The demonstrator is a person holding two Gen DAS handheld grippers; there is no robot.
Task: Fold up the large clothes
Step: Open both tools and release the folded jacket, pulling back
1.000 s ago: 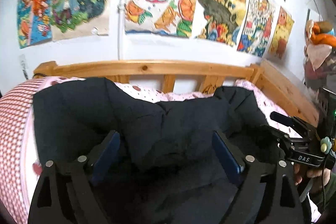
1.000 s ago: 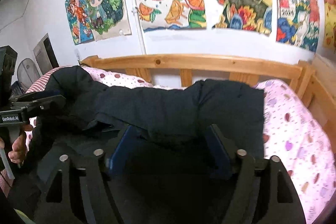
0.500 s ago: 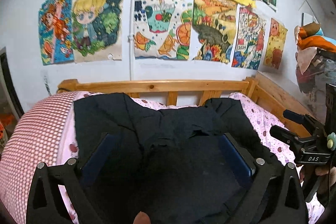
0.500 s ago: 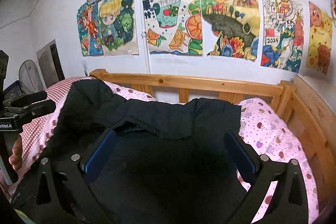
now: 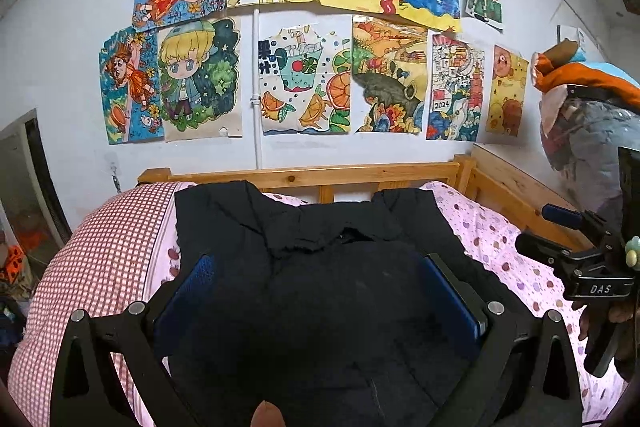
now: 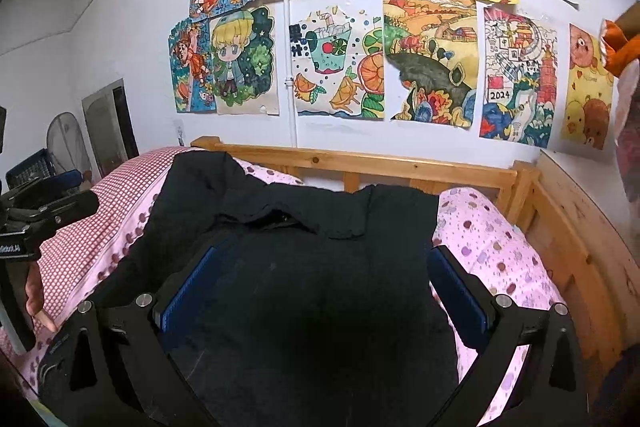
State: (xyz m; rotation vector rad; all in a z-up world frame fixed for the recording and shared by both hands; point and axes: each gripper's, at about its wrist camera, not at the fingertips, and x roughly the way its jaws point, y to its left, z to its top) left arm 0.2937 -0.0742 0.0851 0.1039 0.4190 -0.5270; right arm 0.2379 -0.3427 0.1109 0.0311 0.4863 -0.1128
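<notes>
A large black garment [image 5: 320, 287] lies spread on the bed, its upper part folded over toward the headboard; it also shows in the right wrist view [image 6: 304, 267]. My left gripper [image 5: 320, 291] is open and empty, held above the garment with blue pads wide apart. My right gripper [image 6: 320, 287] is also open and empty above the garment. The right gripper shows from the side in the left wrist view [image 5: 576, 259], and the left gripper shows at the left edge of the right wrist view [image 6: 36, 219].
The bed has a pink dotted sheet [image 6: 488, 247] and a red checked pillow [image 5: 104, 255]. A wooden headboard [image 6: 360, 163] and side rail [image 6: 580, 247] bound it. Drawings cover the wall [image 5: 304, 75]. Piled clothes [image 5: 588, 115] hang at right.
Both grippers have pulled back and up from the garment and opened wider; the garment now lies flatter on the bed and more of the wall is in view.
</notes>
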